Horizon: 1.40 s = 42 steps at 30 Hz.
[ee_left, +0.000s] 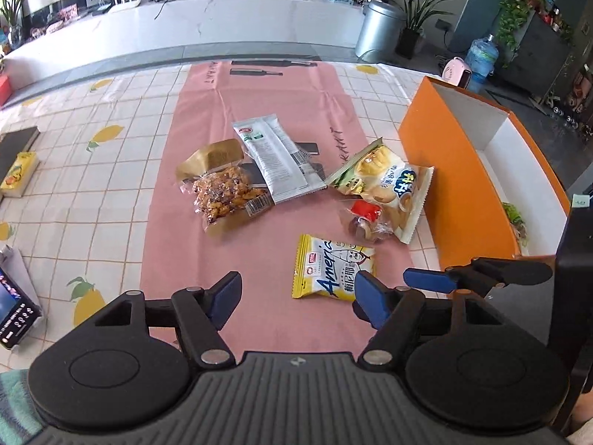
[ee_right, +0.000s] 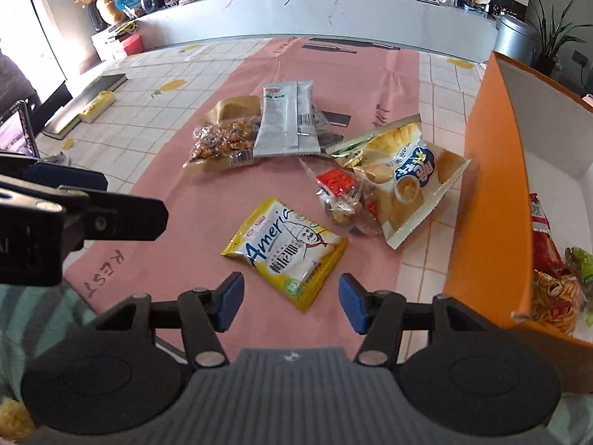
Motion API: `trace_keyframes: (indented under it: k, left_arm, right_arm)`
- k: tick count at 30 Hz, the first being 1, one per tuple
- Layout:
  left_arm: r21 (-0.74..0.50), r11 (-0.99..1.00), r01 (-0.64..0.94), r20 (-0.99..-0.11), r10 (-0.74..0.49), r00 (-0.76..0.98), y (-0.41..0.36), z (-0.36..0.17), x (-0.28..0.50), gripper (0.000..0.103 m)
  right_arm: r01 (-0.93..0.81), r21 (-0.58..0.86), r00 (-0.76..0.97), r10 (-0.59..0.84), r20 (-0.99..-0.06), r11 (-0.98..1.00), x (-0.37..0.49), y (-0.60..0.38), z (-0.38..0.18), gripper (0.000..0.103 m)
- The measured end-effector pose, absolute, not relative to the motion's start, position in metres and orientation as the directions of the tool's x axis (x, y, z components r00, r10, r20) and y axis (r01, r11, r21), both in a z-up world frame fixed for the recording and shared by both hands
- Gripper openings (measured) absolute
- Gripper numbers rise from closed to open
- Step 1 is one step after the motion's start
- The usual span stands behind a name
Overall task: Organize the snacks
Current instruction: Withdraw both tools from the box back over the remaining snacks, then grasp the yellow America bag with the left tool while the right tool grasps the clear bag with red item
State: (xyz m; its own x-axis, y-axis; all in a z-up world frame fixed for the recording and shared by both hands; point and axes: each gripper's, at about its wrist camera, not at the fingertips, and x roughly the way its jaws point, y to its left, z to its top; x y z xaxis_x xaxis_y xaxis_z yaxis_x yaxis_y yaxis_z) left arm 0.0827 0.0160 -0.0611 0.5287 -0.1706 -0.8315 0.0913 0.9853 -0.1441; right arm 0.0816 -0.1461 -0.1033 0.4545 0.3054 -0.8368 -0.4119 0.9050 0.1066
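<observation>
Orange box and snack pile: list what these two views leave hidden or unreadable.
- Orange box: in the right wrist view its near wall and the frame edge cut off the snacks inside; in the left wrist view only a green scrap shows.
- Clear bag with red label: partly tucked under the chip bag.
- Silver packet: print too small to read; it covers part of the nut bag.

— How many snack packs do you see loose on your pink paper mat [ee_right: 207, 200]?
— Five: one yellow-and-white foil packet [ee_right: 287, 250], one silver-grey long wrapper [ee_right: 285, 122], one clear bag of brown nuts [ee_right: 222, 141], one cream biscuit bag [ee_right: 411, 185], one small clear red-labelled pouch [ee_right: 341, 200].
— And boxes?
— One open orange cardboard box [ee_right: 485, 200].
</observation>
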Motion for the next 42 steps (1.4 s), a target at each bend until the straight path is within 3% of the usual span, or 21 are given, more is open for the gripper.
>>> trace_keyframes:
  k: [8,16,21,34,42]
  left_arm:
    - [-0.163,0.983,0.085,-0.857,-0.183,0.481,0.027,-0.075,0.100,0.082]
    - [-0.191,0.981,0.028,-0.863,-0.182,0.471,0.046,-0.075,0.108,0.082]
    - [-0.220,0.975,-0.035,-0.860,-0.177,0.479,0.061,-0.075,0.112,0.082]
    - [-0.288,0.950,-0.121,-0.880,-0.212,0.425,0.052,-0.105,0.127,0.082]
    - [-0.331,0.919,-0.212,-0.889,-0.228,0.397,0.052,-0.127,0.145,0.082]
  right_arm:
    - [-0.423,0.087,0.404,0.274,-0.873,0.902,0.100,-0.136,-0.129,0.055]
    - [-0.519,0.163,0.370,0.392,-0.842,0.839,0.102,-0.107,-0.135,0.053]
    - [-0.581,0.208,0.345,0.470,-0.812,0.787,0.106,-0.090,-0.131,0.043]
    - [-0.447,-0.026,0.614,0.285,-0.736,0.894,0.106,-0.138,-0.098,0.043]
    - [-0.437,-0.050,0.611,0.256,-0.749,0.898,0.132,-0.141,-0.119,0.043]
